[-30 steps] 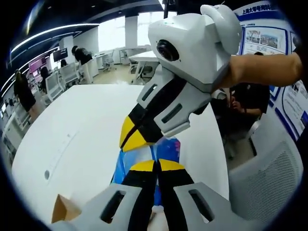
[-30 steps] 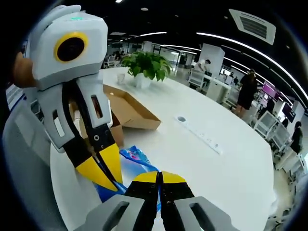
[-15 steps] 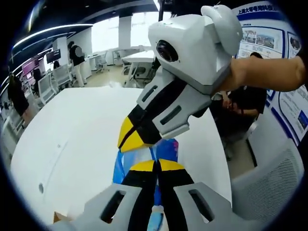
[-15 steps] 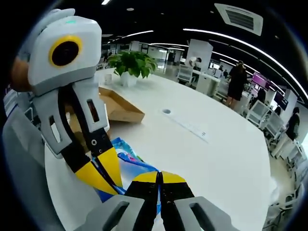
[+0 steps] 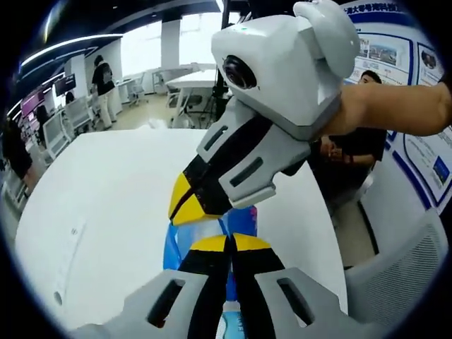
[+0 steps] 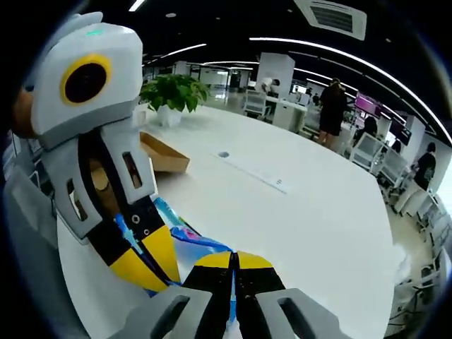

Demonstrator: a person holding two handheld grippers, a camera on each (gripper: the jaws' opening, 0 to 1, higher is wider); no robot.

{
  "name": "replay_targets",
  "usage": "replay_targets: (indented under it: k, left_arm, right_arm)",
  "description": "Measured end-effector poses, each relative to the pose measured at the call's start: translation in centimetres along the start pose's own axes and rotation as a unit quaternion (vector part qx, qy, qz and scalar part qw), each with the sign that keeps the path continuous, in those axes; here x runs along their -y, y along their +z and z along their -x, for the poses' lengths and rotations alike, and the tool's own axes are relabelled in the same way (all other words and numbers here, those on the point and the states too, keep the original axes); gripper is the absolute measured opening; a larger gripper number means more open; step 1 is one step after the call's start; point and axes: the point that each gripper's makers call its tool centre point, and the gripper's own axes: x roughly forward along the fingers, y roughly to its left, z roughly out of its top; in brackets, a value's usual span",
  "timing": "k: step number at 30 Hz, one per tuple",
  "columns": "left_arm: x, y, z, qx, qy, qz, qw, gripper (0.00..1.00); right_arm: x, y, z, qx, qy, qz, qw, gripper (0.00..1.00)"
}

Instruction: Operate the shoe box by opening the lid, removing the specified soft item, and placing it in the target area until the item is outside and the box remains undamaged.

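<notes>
With both the left gripper (image 5: 227, 244) and right gripper (image 6: 234, 259) clenched on the blue bag (image 5: 240, 222) held above the counter (image 5: 106, 205), away from the box (image 6: 161, 154), opposing pulls could tear it.

Both tongs, left (image 5: 227, 242) and right (image 6: 234, 257), are closed with yellow tips converging close together, hand-held.

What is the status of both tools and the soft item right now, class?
Left tool and right tool both shut on the blue soft packet. Packet outside the shoe box, above the white table. Nothing in the way.
</notes>
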Motion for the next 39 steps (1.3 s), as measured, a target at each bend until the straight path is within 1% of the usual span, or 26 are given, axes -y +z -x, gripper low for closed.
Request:
replay_targets:
  k: [9,15,22,28,30,36,39]
  left_arm:
    - [-0.1,0.8,-1.9,-0.006,-0.012,-0.006,0.9999,0.0]
    - [-0.4,1.1,-3.3,-0.009,-0.019,-0.011,0.9997,0.0]
    - [-0.5,1.3,-4.9,-0.015,-0.027,-0.002,0.9995,0.0]
    - [-0.4,0.6,-6.4,-0.024,-0.03,-0.004,0.9992,0.0]
    - [-0.4,0.3,-6.9,-0.029,-0.03,-0.003,0.9991,0.0]
    - [-0.3,-0.2,-7.8,-0.033,-0.032,0.007,0.9989,0.0]
    - [-0.5,-0.7,-8.1,-0.037,-0.03,0.009,0.9988,0.0]
  right_arm:
    - [2.0,-1.2,0.1,-0.002,-0.015,-0.021,0.9997,0.0]
    - [2.6,-1.7,0.1,-0.004,-0.026,-0.034,0.9991,0.0]
    - [3.5,-3.0,0.1,-0.01,-0.039,-0.053,0.9978,0.0]
    - [4.0,-4.4,0.0,-0.025,-0.046,-0.059,0.9969,0.0]
    - [4.2,-4.9,-0.1,-0.028,-0.05,-0.068,0.9961,0.0]
    - [4.5,-6.1,-0.6,-0.036,-0.054,-0.084,0.9944,0.0]
    - [4.5,-6.6,-0.9,-0.039,-0.053,-0.089,0.9939,0.0]
